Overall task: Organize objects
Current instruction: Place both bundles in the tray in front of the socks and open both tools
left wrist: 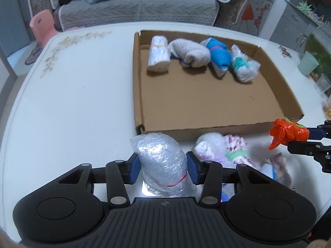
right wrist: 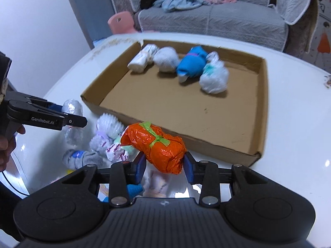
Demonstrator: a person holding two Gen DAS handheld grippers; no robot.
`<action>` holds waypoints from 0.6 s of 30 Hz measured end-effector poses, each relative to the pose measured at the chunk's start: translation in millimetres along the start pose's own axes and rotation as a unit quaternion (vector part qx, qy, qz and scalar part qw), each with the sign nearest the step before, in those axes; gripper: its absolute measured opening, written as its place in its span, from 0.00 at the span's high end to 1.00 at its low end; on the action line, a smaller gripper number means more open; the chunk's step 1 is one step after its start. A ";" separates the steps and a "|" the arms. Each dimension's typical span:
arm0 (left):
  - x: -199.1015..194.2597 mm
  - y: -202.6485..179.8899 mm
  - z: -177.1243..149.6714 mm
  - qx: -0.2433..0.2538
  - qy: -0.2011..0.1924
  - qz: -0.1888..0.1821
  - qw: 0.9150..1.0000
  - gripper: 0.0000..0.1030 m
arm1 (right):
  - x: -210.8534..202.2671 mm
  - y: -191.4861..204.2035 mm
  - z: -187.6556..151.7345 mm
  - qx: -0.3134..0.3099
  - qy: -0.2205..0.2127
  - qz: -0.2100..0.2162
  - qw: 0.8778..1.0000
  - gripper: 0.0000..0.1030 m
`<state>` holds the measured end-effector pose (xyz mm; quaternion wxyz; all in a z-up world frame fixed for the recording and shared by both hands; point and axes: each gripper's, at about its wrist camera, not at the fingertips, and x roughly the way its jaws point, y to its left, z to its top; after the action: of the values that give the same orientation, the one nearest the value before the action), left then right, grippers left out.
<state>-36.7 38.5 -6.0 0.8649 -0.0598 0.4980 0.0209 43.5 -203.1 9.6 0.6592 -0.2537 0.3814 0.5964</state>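
Left claw pinching a bubble-wrap bundle, right claw an orange bundle; both bundles point forward toward the cardboard tray, just beyond on the table.

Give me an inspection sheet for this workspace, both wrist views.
Surface: white table, glossy.
Job's things: cardboard box holds four bundles in a row at the far wall; loose bundles lie on the table beside its near wall.
Clutter: green cup at the table's edge.
Grippers: left gripper shut on a clear plastic bundle; right gripper shut on an orange bundle.
Cables: nothing seen.
Surroundings: grey sofa, pink chair.
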 end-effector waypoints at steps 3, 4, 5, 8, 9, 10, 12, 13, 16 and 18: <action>-10.4 -5.4 7.5 0.012 -0.018 -0.006 1.000 0.50 | -7.1 -2.4 2.7 0.005 -0.014 -0.002 1.000 0.66; -14.3 -8.8 11.1 0.024 -0.025 -0.006 0.999 0.50 | -10.1 -3.6 4.1 0.007 -0.020 -0.001 1.000 0.66; -18.0 -11.5 15.4 0.032 -0.033 -0.007 0.999 0.50 | -13.6 -4.5 6.2 0.011 -0.027 -0.001 1.000 0.66; -26.7 -17.8 32.3 0.037 -0.051 -0.022 0.998 0.50 | -24.3 -10.1 12.9 0.021 -0.056 0.001 0.998 0.66; -28.7 -19.8 38.5 0.042 -0.058 -0.022 0.997 0.50 | -27.6 -11.8 14.9 0.023 -0.064 -0.001 0.998 0.66; -29.0 -21.8 45.5 0.046 -0.062 -0.023 0.997 0.50 | -30.1 -13.4 17.8 0.023 -0.072 -0.007 0.997 0.66; -27.4 -24.8 58.3 0.051 -0.067 -0.023 0.996 0.50 | -33.1 -20.6 25.6 0.027 -0.085 -0.011 0.996 0.66; -26.5 -26.6 64.2 0.058 -0.071 -0.021 0.996 0.50 | -33.5 -24.9 30.2 0.030 -0.092 -0.014 0.995 0.66; -17.7 -26.6 80.7 0.065 -0.069 -0.022 0.995 0.50 | -29.2 -35.0 47.4 0.039 -0.100 -0.018 0.994 0.66; -8.0 -25.6 89.1 0.076 -0.062 -0.015 0.995 0.50 | -20.7 -33.7 56.3 0.028 -0.097 -0.018 0.995 0.66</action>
<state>38.2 24.4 47.4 0.8965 0.0001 0.4423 -0.0265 87.9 -176.3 54.8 0.7108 -0.1826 0.3277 0.5950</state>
